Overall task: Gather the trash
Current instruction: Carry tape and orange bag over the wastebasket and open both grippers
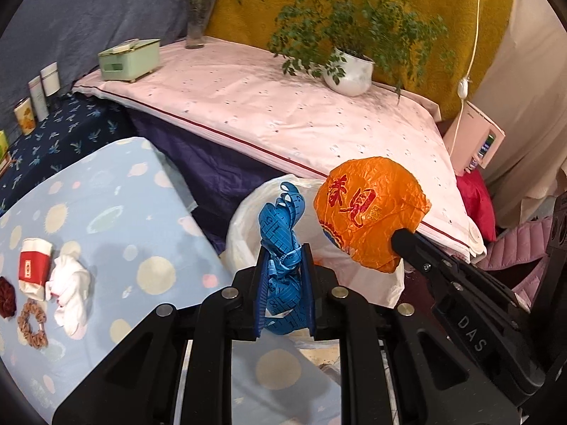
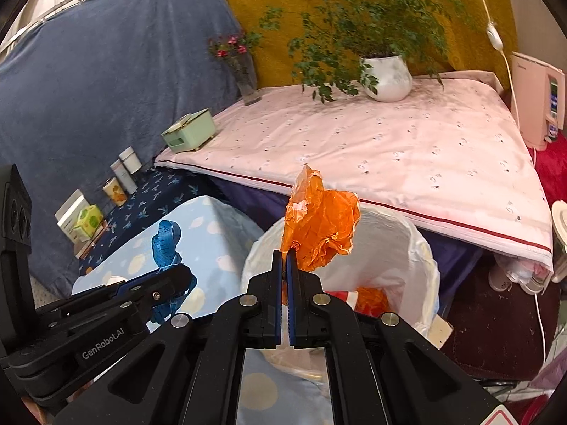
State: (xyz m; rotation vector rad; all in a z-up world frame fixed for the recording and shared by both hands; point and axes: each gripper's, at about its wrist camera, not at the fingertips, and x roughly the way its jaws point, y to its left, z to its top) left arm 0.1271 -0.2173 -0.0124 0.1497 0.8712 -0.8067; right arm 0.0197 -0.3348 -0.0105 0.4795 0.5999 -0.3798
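My left gripper is shut on a crumpled blue measuring tape and holds it at the near rim of a bin lined with a white bag. My right gripper is shut on a crumpled orange wrapper with red print and holds it above the same white bag. The wrapper also shows in the left wrist view, on the right gripper's tip. Red and orange scraps lie inside the bag.
On the light blue spotted table lie a red and white packet, a white crumpled tissue, a brown hair tie and a dark red item. Behind are a pink covered surface with a potted plant, a green box and a vase.
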